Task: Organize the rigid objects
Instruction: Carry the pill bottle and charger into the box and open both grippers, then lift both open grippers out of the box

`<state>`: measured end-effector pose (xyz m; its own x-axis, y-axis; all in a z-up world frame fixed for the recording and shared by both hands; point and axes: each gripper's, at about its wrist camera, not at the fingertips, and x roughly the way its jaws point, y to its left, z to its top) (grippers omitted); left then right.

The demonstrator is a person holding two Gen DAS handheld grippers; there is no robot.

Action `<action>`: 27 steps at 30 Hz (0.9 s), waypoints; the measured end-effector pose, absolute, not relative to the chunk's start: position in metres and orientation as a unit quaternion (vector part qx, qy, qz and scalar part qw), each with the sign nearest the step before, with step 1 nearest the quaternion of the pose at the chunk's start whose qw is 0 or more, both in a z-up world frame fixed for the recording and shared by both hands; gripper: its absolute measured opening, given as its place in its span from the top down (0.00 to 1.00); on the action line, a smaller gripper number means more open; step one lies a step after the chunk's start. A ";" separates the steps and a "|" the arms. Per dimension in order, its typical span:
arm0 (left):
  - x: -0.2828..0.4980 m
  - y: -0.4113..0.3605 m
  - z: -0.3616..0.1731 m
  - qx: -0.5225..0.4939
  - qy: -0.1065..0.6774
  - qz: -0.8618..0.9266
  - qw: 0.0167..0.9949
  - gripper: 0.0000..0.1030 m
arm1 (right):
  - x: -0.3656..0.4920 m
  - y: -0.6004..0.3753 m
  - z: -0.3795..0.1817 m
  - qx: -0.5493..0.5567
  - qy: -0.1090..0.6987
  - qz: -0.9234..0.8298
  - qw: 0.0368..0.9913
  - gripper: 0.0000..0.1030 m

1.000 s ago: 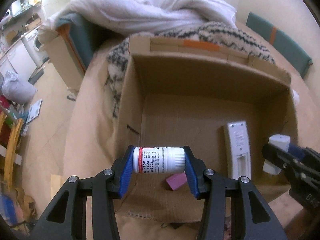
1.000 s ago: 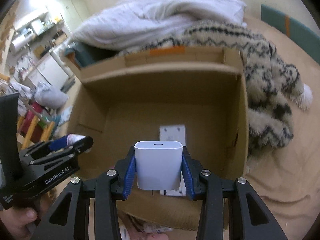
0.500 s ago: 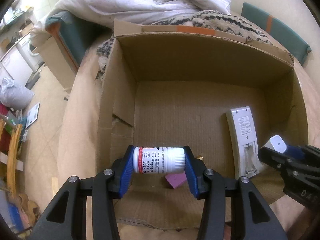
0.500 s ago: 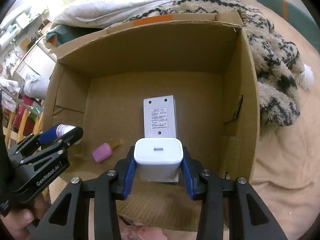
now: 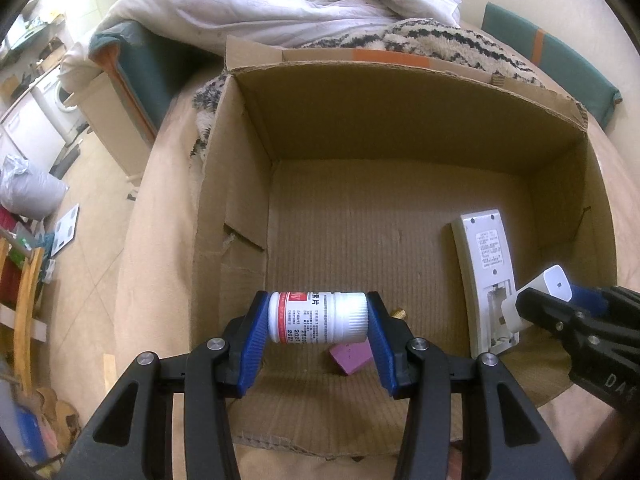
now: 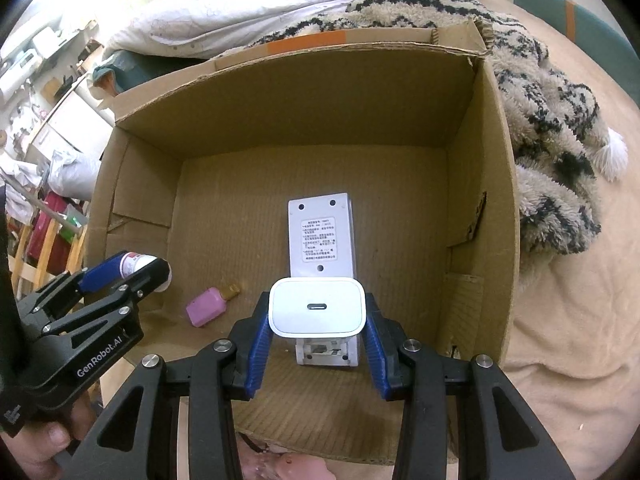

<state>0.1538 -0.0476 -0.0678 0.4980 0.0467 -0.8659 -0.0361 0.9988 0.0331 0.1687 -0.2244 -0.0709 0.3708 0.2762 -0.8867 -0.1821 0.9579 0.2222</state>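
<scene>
1. Left gripper is clamped end to end on the white pill bottle, cap on one pad, base on the other. It hangs on its side above the near left floor of the cardboard box. Risk: it's round, so if let go from up here it likely rolls.
2. Pink bottle lies on the box floor just under and behind the pill bottle. Risk: a straight drop could land on it, knock it, or leave the pill bottle perched on top.
3. Remote lies face down along the floor, battery bay open at its near end. It sits directly beyond the charger, so that release spot is taken.
4. Right gripper is closed on the white charger, port facing the camera, over the near right floor. Risk: released here, it likely lands on the remote and tips off.
5. The two grippers hang side by side over the same near edge. Risk: lowering both together may clash the frames.
</scene>
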 end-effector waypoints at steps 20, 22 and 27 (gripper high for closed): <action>0.141 -0.044 -0.050 -0.003 0.488 0.018 0.872 0.41 | 0.159 -0.233 -0.035 0.096 0.487 0.167 0.852 0.04; 0.138 -0.043 -0.044 0.005 0.478 0.025 0.878 0.40 | 0.155 -0.232 -0.029 0.093 0.476 0.171 0.857 0.00; 0.133 -0.038 -0.027 0.007 0.466 0.025 0.885 0.39 | 0.144 -0.235 -0.018 0.081 0.457 0.164 0.871 0.00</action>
